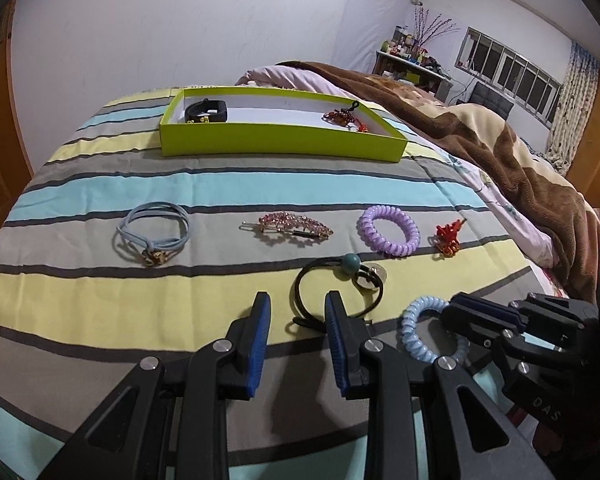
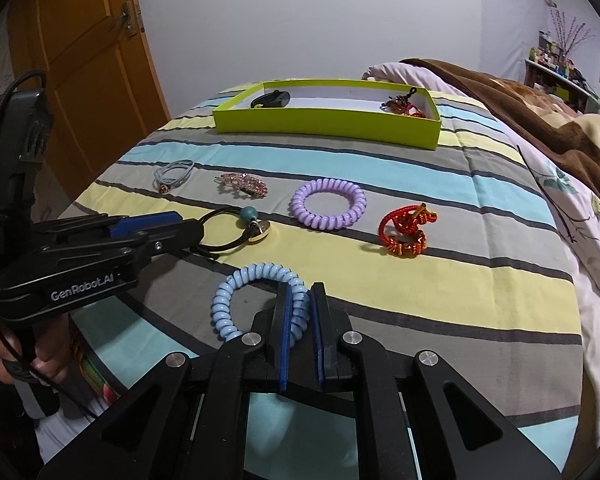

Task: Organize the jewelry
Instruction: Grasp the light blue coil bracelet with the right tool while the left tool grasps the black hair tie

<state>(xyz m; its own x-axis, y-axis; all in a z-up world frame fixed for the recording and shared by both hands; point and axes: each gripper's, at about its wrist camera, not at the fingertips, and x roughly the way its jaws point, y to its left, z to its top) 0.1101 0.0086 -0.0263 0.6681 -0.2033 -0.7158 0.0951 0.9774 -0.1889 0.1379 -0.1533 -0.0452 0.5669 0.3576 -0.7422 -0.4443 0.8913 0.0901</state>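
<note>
A lime green tray lies at the far side of the striped bed; it holds a black band and a red charm. My right gripper is shut on a light blue coil hair tie. My left gripper is open, its right finger over a black hair tie with a teal bead. Further off lie a blue cord bracelet, a pink crystal hair clip, a purple coil tie and a red knot charm.
A brown and cream blanket is heaped on the bed's right side. A wooden door stands at the left. A cluttered shelf and window are at the back right.
</note>
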